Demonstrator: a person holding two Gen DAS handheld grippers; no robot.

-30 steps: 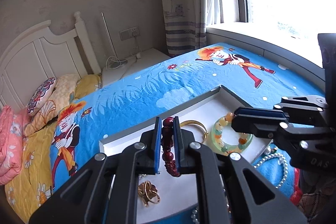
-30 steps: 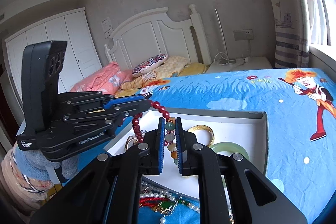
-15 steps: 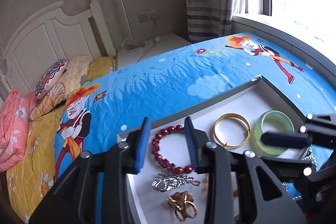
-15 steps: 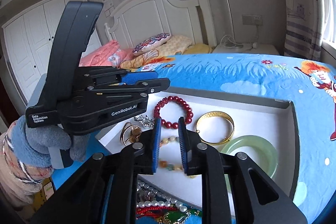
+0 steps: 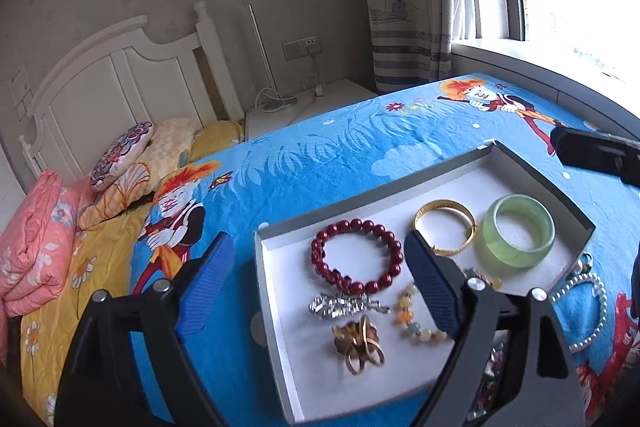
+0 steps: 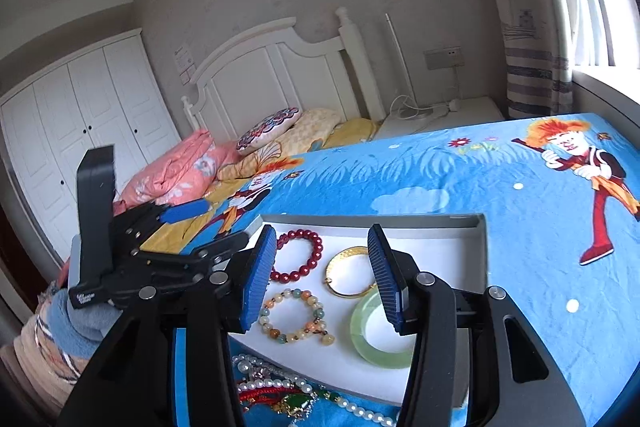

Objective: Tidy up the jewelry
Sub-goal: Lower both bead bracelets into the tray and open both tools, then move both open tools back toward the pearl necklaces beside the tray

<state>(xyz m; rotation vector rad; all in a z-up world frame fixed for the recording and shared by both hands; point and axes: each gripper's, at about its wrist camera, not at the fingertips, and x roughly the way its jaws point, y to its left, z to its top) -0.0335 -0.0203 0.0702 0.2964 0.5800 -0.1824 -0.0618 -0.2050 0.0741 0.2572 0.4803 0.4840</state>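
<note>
Six pieces of jewelry lie inside the shallow white cardboard tray with grey walls (image 5: 276, 307), which sits on the blue cartoon-printed bedspread (image 5: 320, 163). Toward the tray's far side lie the round bracelet of dark red beads (image 5: 357, 255), the thin gold metal bangle (image 5: 445, 229) and the thick pale green jade bangle (image 5: 518, 237), set in a row from left to right in the left wrist view, with the gold bangle touching or just beside the green one. Nearer the camera are the silver sparkly brooch (image 5: 347, 305), just below the red beads, the cluster of gold rings (image 5: 360, 343) below that, and the bracelet of mixed pastel stone beads (image 6: 295, 315), partly hidden behind a finger in the left wrist view. The left gripper (image 5: 320, 279) hovers over the tray's left part with its blue-padded jaws spread wide and opening, nothing pressed between them; the red bracelet lies on the tray floor below the gap. The right gripper (image 6: 322, 275) stands over the near edge of the tray, its jaws partway apart and opening, with no piece clamped; the pastel bracelet rests flat on the tray beneath. Outside the tray, on the bedspread at its near edge, lies a tangle of white pearl strands (image 6: 276, 381), a red cord and a green pendant (image 6: 298, 403).
</note>
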